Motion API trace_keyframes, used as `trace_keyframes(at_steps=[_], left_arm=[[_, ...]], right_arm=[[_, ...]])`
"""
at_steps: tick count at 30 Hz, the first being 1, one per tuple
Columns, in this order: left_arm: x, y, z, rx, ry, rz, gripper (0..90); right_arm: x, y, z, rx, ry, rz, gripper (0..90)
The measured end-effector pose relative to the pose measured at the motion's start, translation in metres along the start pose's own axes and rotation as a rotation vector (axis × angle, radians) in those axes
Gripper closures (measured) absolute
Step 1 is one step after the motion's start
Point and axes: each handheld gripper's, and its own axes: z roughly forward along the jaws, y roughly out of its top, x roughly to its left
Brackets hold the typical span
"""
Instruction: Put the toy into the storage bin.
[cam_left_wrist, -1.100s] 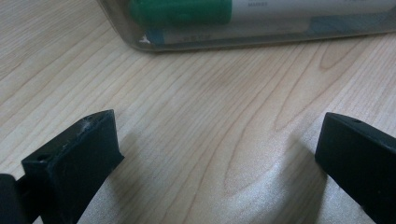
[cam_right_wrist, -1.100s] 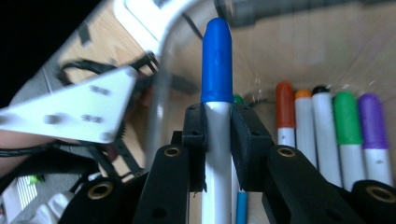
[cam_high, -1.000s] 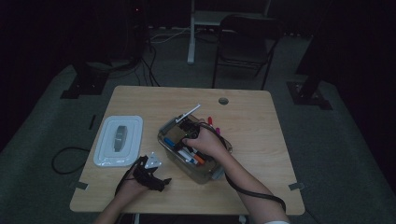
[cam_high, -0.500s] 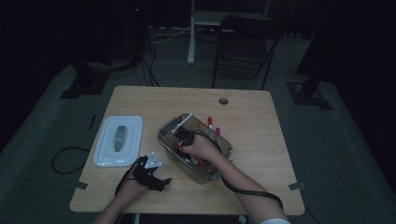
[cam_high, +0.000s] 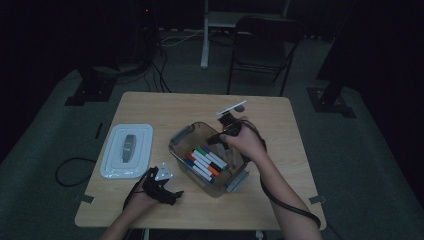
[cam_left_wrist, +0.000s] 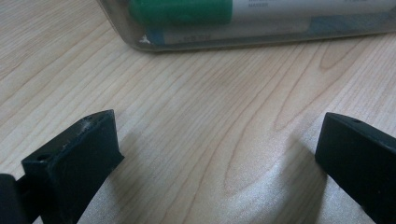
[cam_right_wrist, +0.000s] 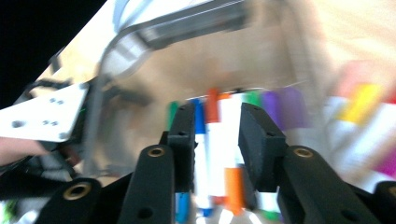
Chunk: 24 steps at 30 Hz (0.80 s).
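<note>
Since the earlier frame the right gripper (cam_high: 227, 131) has shifted from the bin's centre toward its two o'clock rim, jaws just opening, narrow gap, nothing clamped. Markers (cam_high: 205, 162) lie inside the clear bin (cam_high: 181, 136) at table centre. Left gripper (cam_high: 161, 187) rests at seven o'clock, jaws wide, empty.

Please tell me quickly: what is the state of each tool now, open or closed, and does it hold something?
Left tool: open, empty, resting on the table.
Right tool: jaws just opening, holding nothing, above the markers in the clear bin.
</note>
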Motion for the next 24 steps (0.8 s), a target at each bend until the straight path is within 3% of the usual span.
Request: trace_keyframes(at_steps=[3,7,9,12,15,19,24], left_arm=[[0.000,0.000,0.000,-0.002,0.000,-0.002,0.4],[0.000,0.000,0.000,-0.003,0.001,-0.002,0.4],[0.000,0.000,0.000,-0.001,0.001,0.000,0.4],[0.000,0.000,0.000,-0.001,0.001,0.001,0.4],[0.000,0.000,0.000,-0.001,0.001,0.000,0.4],[0.000,0.000,0.000,-0.001,0.001,0.000,0.4],[0.000,0.000,0.000,-0.001,0.001,0.001,0.4]], right_arm=[[-0.027,-0.007,-0.018,-0.054,-0.055,0.041,58.8],[-0.067,-0.022,-0.029,-0.107,-0.110,0.153,59.1],[-0.084,-0.030,-0.026,-0.087,-0.160,0.196,58.8],[-0.105,-0.044,-0.008,-0.051,-0.154,0.270,58.6],[-0.115,-0.055,0.013,-0.005,-0.166,0.302,58.2],[-0.118,-0.063,0.040,0.038,-0.146,0.324,57.9],[-0.118,-0.065,0.056,0.071,-0.166,0.325,59.5]])
